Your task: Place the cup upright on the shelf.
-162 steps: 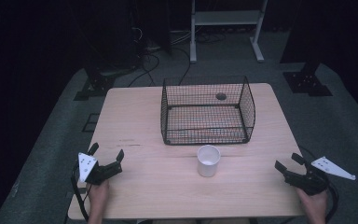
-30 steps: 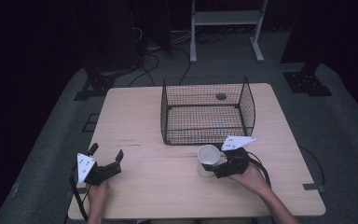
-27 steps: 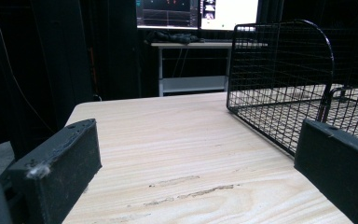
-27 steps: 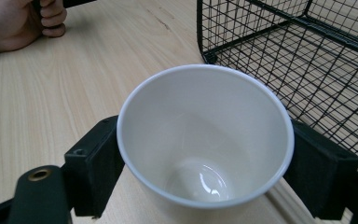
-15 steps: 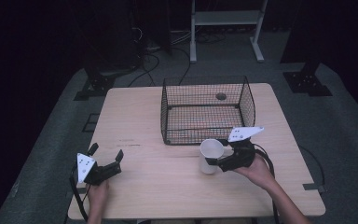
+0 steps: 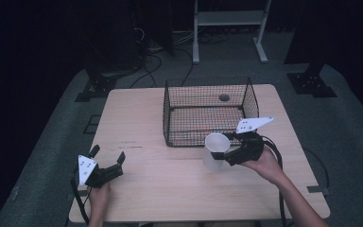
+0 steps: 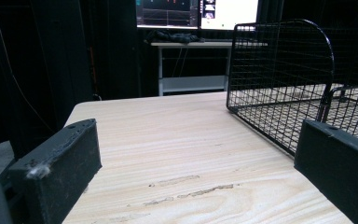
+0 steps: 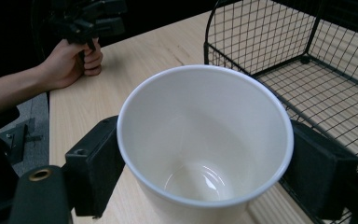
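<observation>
One white cup (image 6: 215,150) upright on bench (image 6: 137,118), just near-side of wire basket (image 6: 207,111). Right tool (image 6: 230,153) clamps cup, jaws on opposite walls. Basket lies directly far of cup. Left tool (image 6: 106,163) open, empty, well apart at near-left.

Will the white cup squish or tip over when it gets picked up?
The cup looks thin-walled, so hard squeezing might dent it. It's empty, so probably light. The right gripper holds it near the rim, both sides, so tipping seems unlikely.
</observation>
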A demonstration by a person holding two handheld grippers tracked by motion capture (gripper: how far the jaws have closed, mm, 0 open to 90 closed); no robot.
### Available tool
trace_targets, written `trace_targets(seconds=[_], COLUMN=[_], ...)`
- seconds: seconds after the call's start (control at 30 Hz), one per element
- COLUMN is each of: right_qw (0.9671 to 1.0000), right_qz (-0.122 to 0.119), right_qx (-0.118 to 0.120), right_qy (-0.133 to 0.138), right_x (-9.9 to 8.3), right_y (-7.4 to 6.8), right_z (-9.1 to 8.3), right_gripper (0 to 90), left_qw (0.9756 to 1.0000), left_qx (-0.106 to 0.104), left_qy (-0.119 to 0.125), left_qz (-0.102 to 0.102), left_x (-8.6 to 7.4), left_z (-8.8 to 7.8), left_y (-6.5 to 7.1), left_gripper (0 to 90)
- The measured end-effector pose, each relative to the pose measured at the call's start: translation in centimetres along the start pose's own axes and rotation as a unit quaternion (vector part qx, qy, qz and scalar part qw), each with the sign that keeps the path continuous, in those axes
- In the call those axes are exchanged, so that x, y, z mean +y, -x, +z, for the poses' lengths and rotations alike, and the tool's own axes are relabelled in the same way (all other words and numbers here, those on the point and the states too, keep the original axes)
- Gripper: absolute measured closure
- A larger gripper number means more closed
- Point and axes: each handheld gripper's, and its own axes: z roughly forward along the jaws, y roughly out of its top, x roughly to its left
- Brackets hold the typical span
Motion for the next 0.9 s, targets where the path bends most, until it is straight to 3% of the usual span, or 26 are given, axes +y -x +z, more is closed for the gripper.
trace_targets(seconds=[0.57,0.9], right_qw=[0.9999,1.0000], right_qz=[-0.013,-0.004], right_qx=[0.000,-0.001], right_qy=[-0.004,0.001], right_x=[5.3,7.4], right_y=[1.9,3.7], right_z=[-0.4,-0.1], right_gripper=[18.8,18.8], left_qw=[1.0000,1.0000], left_qx=[0.000,-0.001], left_qy=[0.000,0.000], left_qz=[-0.001,0.000], left_x=[0.0,0.0], left_z=[0.0,0.0], left_y=[0.0,0.0], left_gripper=[0.0,0.0])
